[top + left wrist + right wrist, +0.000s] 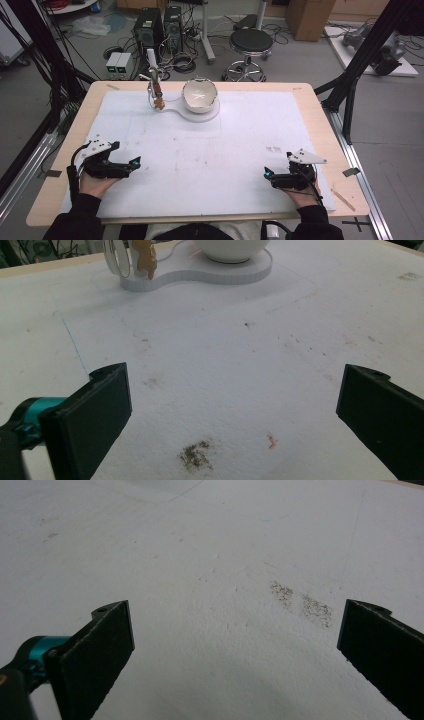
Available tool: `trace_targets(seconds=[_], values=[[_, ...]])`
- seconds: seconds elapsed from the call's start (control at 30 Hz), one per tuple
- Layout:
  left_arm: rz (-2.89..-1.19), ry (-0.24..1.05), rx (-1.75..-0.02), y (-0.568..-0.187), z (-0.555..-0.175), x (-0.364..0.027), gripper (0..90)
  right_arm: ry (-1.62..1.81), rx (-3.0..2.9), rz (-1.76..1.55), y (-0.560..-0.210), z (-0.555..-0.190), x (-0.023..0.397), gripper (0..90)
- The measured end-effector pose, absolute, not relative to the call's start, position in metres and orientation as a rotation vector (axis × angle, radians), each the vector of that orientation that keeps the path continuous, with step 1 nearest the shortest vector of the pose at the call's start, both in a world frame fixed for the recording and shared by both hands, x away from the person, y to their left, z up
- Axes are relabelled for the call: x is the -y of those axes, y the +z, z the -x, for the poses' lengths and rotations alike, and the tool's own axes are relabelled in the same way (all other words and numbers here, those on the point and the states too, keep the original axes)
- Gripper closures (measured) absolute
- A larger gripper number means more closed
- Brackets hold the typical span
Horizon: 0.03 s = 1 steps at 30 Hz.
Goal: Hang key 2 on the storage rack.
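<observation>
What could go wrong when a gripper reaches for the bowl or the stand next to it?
1. The bowl sits tilted on its white base; a push at its rim might tip it off.
2. The thin stand rises close beside the bowl, so a wide-open left gripper or right gripper could knock it.

Even overhead light, soft shadows, mild blur; near jaws slightly unfocused.
</observation>
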<state>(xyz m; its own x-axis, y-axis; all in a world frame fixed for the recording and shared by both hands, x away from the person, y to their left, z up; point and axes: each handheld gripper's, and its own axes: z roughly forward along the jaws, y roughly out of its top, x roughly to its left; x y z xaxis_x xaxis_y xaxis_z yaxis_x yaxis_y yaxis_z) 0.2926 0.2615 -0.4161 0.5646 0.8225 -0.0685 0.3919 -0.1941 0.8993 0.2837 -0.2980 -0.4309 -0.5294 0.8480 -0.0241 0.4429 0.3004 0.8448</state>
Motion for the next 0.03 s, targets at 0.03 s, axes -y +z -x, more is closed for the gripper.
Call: trace_targets(seconds=[0.03], values=[[-1.809,0.545,-0.998,-0.4171,-0.2921,-0.2618,1.7,1.138,-2.097,-1.147,-0.4308,-0.2838,0.2983,0.7]])
